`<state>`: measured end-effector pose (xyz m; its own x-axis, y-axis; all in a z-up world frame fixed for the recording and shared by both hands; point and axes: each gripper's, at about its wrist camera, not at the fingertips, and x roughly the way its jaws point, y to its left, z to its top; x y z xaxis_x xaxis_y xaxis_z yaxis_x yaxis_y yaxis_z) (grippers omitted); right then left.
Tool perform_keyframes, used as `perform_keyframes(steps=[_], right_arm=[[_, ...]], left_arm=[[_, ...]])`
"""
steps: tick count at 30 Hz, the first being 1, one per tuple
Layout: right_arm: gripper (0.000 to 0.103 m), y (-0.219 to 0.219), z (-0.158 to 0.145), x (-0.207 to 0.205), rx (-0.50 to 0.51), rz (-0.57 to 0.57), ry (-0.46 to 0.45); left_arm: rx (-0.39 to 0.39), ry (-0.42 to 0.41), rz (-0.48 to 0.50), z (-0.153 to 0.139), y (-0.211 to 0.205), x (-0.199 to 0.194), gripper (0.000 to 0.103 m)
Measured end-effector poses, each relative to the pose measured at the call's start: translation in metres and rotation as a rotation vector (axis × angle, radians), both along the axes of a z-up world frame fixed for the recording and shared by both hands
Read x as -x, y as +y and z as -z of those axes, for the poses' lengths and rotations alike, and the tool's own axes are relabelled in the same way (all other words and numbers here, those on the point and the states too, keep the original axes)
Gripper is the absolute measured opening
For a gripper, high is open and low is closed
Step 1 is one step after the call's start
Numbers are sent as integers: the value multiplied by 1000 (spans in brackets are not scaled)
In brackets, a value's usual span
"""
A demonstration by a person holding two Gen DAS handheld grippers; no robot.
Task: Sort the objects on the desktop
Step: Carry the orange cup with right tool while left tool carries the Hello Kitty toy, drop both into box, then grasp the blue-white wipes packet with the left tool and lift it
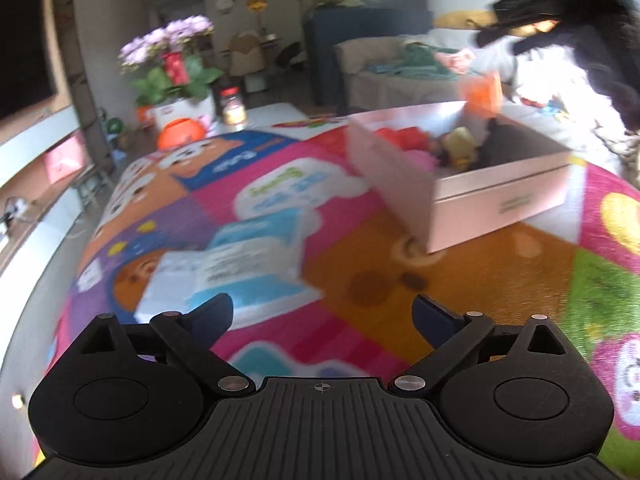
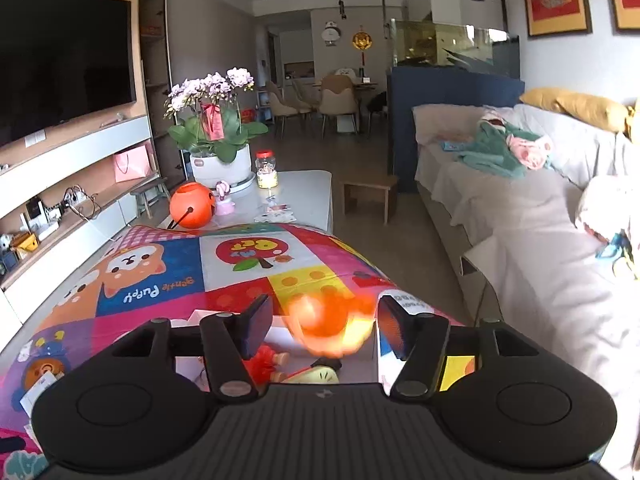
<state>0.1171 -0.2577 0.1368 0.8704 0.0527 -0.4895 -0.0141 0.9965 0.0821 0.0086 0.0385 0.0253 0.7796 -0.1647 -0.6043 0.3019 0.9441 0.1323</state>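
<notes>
My left gripper [image 1: 324,312] hangs open and empty over the colourful play mat [image 1: 280,184]. Just beyond its left finger lies a white-and-blue packet [image 1: 228,268]. A pale pink box [image 1: 460,196] with several toys stands further back on the right, and a blurred orange thing [image 1: 480,92] hovers over its far corner. In the right wrist view, my right gripper [image 2: 325,326] is over that box [image 2: 404,304]. A blurred orange toy [image 2: 328,324] sits between its fingers, apart from both pads. Below it lie a red toy [image 2: 264,360] and a yellow toy [image 2: 316,374].
An orange pumpkin bucket [image 2: 191,205], a potted orchid [image 2: 218,136] and a jar [image 2: 267,168] stand on the low table beyond the mat. A sofa [image 2: 520,208] runs along the right, a TV shelf [image 2: 72,184] along the left. A person in black [image 1: 580,40] leans in at the right.
</notes>
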Motion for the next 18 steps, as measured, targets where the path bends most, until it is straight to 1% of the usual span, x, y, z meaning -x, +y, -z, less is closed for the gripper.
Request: perform_keyframes(steps=[2, 4, 7, 9, 13, 14, 15, 18], right_arm=[[65, -4, 2, 8, -18, -2, 4], [65, -6, 3, 16, -12, 1, 7], [71, -7, 5, 36, -15, 13, 7], [77, -4, 7, 53, -18, 9, 4], [82, 11, 20, 90, -5, -24, -1], [83, 16, 25, 99, -1, -34, 3], [84, 21, 30, 105, 2, -45, 11], [84, 34, 45, 123, 24, -75, 40]], left_arm=[[6, 2, -30, 1, 7, -5, 99], [18, -8, -60, 1, 12, -9, 99], [44, -28, -100, -1, 17, -16, 99], [53, -32, -126, 1, 19, -25, 99], [56, -14, -175, 8, 20, -48, 98], [51, -6, -183, 10, 20, -53, 95], [45, 4, -184, 12, 19, -58, 86], [20, 21, -181, 19, 15, -66, 76]])
